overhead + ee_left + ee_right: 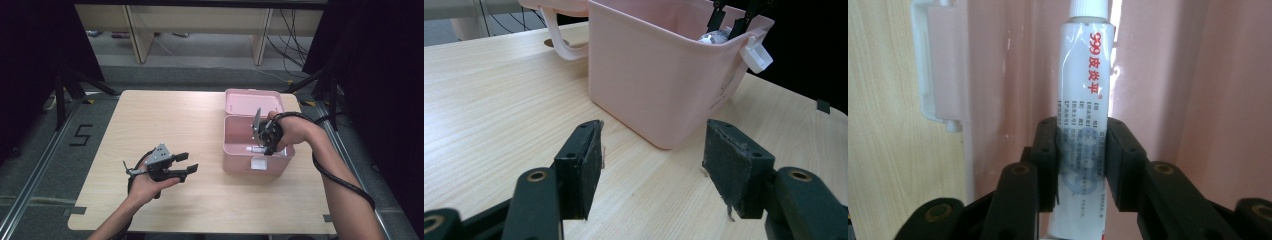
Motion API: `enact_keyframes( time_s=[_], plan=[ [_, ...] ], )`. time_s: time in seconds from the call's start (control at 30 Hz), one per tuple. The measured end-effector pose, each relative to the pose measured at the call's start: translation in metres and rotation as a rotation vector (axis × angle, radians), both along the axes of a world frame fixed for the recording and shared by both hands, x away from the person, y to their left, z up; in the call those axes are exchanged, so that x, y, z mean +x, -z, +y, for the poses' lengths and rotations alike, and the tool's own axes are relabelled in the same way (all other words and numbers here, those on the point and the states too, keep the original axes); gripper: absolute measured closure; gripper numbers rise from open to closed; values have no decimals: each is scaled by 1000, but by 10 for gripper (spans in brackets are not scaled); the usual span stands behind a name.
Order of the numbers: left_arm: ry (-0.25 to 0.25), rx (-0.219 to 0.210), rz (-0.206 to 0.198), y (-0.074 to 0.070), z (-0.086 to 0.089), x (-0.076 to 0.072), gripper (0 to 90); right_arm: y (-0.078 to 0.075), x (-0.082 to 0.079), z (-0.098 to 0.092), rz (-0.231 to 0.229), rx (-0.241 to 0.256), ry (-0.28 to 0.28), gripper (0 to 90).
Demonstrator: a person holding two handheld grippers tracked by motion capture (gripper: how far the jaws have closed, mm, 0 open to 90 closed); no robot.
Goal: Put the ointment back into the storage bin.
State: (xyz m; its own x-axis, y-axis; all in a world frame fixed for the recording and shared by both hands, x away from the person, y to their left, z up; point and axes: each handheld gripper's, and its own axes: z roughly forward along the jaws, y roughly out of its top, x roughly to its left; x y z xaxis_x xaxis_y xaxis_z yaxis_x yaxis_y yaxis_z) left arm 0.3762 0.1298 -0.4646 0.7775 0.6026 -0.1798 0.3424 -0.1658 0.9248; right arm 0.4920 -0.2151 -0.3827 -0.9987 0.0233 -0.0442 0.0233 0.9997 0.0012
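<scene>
A pink plastic box (240,162) with its lid thrown back stands open on the right half of the wooden table (165,125). My right gripper (268,145) reaches down over the box's front part, shut on a white ointment tube (1083,110) with red print and a white cap. In the right gripper view the tube points into the pink box (1168,75). My left gripper (190,162) rests low over the table left of the box, open and with nothing between its pads (584,165). Its view shows the box (659,75) ahead, with the tube (716,36) at the rim.
A white latch (259,164) hangs on the box's front wall, and a pink handle (556,40) sticks out beside the lid. Bare wood lies to the left and in front. Desk legs and cables stand beyond the far edge; dark curtains flank both sides.
</scene>
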Motion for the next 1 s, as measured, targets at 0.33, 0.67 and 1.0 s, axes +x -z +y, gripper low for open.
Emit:
enact_keyframes(
  time_s=[0.33,0.67,1.0],
  plan=[
    [2,0,-2,-1,0,0,400,5,0,1,27,5,43,707],
    [3,5,0,-1,-1,0,399,10,4,0,15,-6,5,707],
    [5,3,1,-1,-1,1,399,15,8,-2,13,-3,-19,707]
  ],
)
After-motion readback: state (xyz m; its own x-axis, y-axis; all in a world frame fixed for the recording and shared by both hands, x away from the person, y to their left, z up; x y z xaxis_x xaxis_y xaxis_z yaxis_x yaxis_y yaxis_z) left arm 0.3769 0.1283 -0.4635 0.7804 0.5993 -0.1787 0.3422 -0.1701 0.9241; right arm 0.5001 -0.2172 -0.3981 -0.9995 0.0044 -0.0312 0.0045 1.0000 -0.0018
